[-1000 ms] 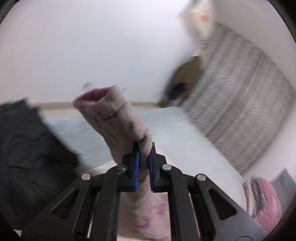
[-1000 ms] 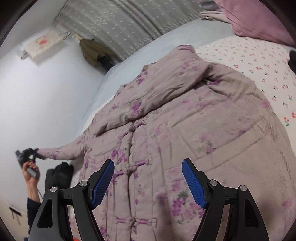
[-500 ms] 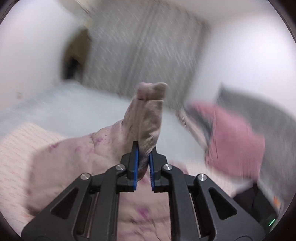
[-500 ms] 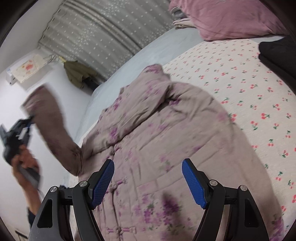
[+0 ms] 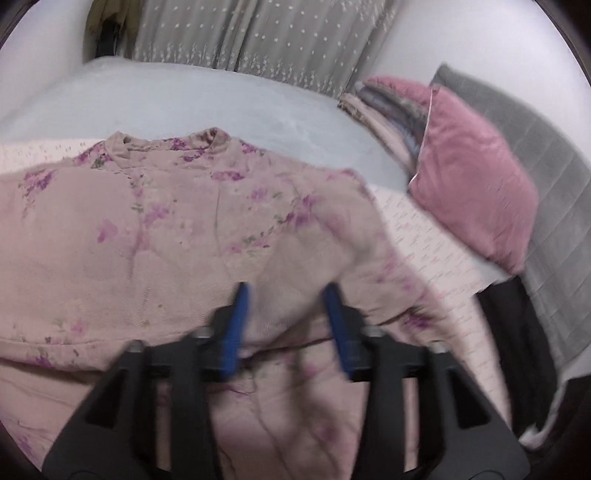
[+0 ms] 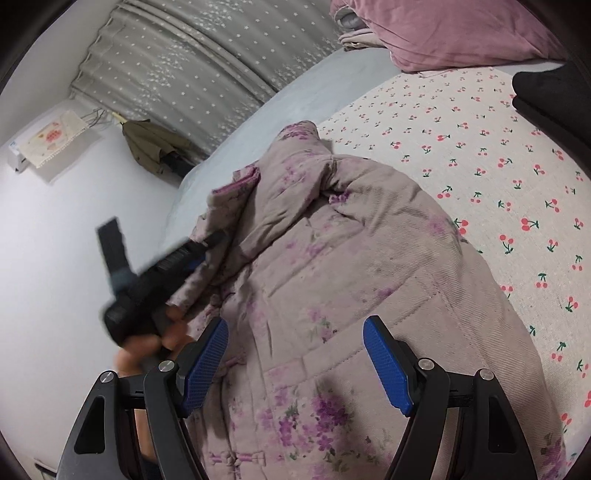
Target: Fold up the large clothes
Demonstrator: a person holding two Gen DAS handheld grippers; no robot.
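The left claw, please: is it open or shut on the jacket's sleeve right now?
Open: the left claw shows floral jacket fabric between its parted blue pads.

Left wrist view sits low and close over the floral padded jacket (image 5: 177, 236), looking forward between its own blurred blue fingers (image 5: 236, 325) toward the head of the bed — grey starred curtain (image 5: 258, 33) straight ahead, pink pillow (image 5: 476, 173) off to the right. Right wrist view hovers just above the jacket (image 6: 351, 266) too, facing along its length toward the collar, tilted so the curtain (image 6: 192, 62) runs diagonally across the top and the cherry-print sheet (image 6: 498, 155) fills the right. Both share the jacket, curtain, pillow (image 6: 454, 29) and pale blue bedding — and the right view catches the left gripper (image 6: 207, 247) at the jacket's near edge.
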